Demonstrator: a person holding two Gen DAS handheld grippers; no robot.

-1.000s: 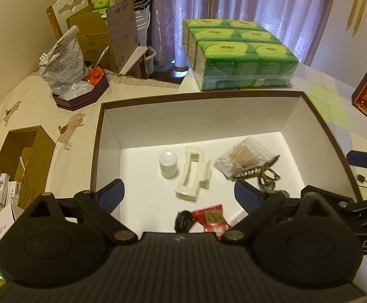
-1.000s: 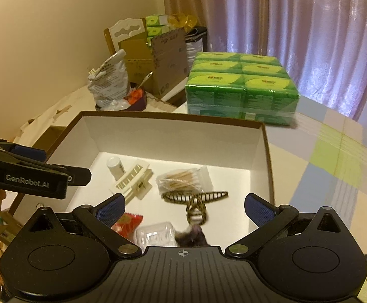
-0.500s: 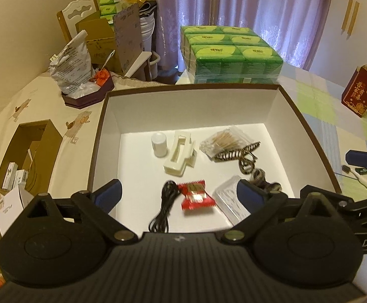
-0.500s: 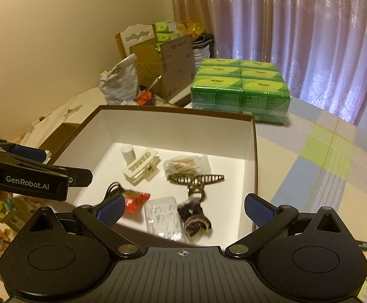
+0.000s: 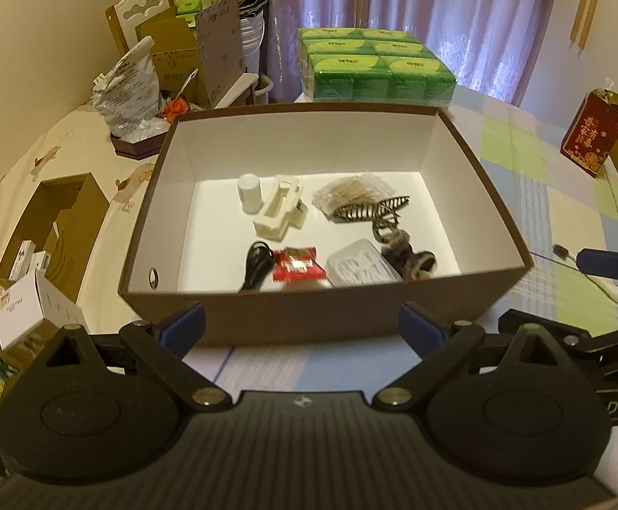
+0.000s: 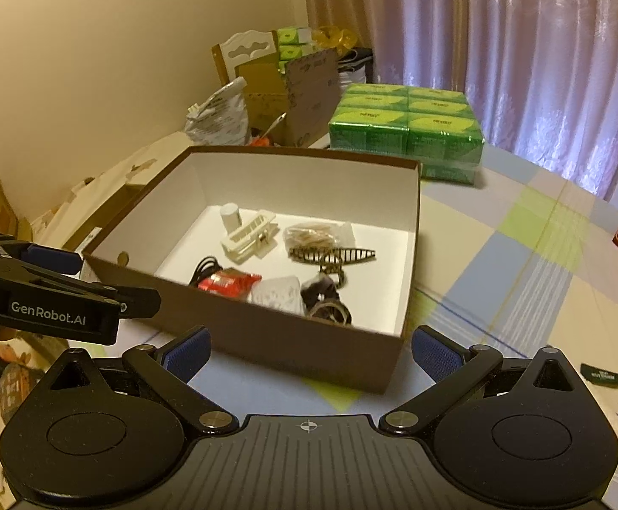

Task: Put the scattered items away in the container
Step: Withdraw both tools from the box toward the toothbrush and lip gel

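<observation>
Box (image 5: pixel 321 318), brown outside and white inside, sits on the checked worktop (image 6: pixel 521 263), its long axis running left to right across the left view, open side up. Both tongs, left (image 5: pixel 300 327) and right (image 6: pixel 309 352), have drawn back over the near wall, wide and empty. Striped hair claw (image 5: pixel 368 210), candy (image 5: pixel 298 265) lie inside; a toothbrush (image 5: pixel 585 274) remains outside.

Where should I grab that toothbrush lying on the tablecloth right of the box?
Grip the toothbrush around mid-handle, coming straight down from above with the right gripper, probably the nearer one. It lies flat on the tablecloth, thin and long, so set the fingers across its length. The bristle end points toward the box; its handle is partly hidden behind a gripper finger.
</observation>
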